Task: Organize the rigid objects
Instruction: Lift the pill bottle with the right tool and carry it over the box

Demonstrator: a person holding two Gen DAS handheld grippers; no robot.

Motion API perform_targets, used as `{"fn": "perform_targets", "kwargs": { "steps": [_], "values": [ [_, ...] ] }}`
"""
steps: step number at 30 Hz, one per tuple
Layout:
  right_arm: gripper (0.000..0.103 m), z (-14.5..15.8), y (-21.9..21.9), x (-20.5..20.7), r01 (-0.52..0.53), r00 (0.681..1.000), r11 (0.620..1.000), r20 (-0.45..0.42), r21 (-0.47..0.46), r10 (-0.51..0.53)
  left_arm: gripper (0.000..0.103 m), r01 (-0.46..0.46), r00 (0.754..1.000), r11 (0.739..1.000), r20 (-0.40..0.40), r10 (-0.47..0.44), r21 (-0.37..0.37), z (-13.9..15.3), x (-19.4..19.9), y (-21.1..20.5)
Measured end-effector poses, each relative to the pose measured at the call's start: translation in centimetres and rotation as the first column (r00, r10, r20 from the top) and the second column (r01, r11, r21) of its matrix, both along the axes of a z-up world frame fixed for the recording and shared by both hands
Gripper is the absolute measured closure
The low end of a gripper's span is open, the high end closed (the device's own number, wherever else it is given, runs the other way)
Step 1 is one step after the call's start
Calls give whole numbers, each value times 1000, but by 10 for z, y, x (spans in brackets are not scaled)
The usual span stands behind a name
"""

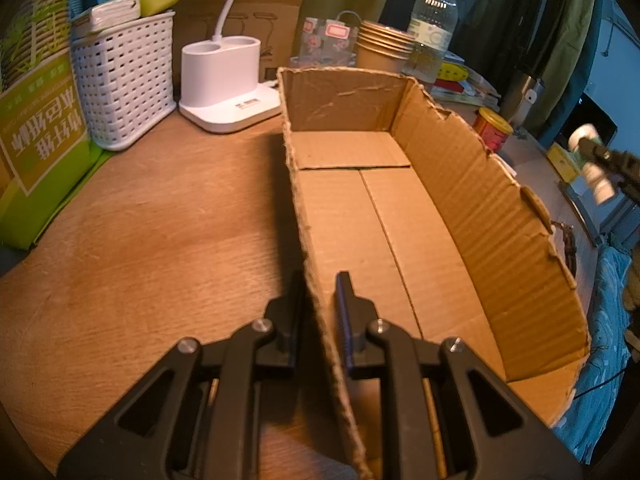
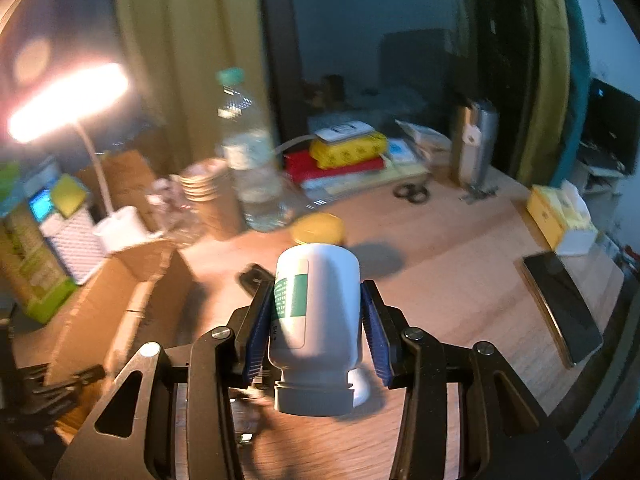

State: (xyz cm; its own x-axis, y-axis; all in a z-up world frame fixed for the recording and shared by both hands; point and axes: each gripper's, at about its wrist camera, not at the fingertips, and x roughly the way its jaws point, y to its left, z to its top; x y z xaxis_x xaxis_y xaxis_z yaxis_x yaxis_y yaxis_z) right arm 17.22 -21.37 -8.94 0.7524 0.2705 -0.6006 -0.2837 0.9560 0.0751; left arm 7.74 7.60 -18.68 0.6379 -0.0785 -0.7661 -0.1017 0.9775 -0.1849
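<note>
Cardboard box (image 1: 400, 208) sits open on the wooden bench (image 1: 152, 220), its floor bare. The left claw (image 1: 320, 292) is pinched on the box's near left wall, one finger outside and one inside. The right claw (image 2: 316, 300) grips a white pill bottle (image 2: 316, 312) with a green label, cap end toward the camera, blue pads (image 2: 376, 336) pressing both its sides, clear of the bench. A yellow-lidded jar (image 2: 318, 228) stands just beyond the bottle. Behind the box stand a white lamp base (image 1: 224, 80), a white basket (image 1: 124, 80), stacked paper cups (image 1: 384, 44) and a water bottle (image 1: 432, 28). A phone (image 2: 560, 300) lies at the bench's right edge.
</note>
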Motion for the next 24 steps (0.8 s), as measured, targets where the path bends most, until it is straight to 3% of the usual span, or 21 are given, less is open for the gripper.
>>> {"fn": "perform_targets", "kwargs": {
  "steps": [8, 24],
  "values": [
    [57, 13, 39, -23, -127, 992, 991, 10, 38, 126, 87, -1, 1000, 1000, 0, 1, 0, 0, 0, 0],
    [57, -4, 103, -58, -321, 944, 945, -56, 65, 325, 87, -3, 1000, 1000, -1, 3, 0, 0, 0, 1]
  ]
}}
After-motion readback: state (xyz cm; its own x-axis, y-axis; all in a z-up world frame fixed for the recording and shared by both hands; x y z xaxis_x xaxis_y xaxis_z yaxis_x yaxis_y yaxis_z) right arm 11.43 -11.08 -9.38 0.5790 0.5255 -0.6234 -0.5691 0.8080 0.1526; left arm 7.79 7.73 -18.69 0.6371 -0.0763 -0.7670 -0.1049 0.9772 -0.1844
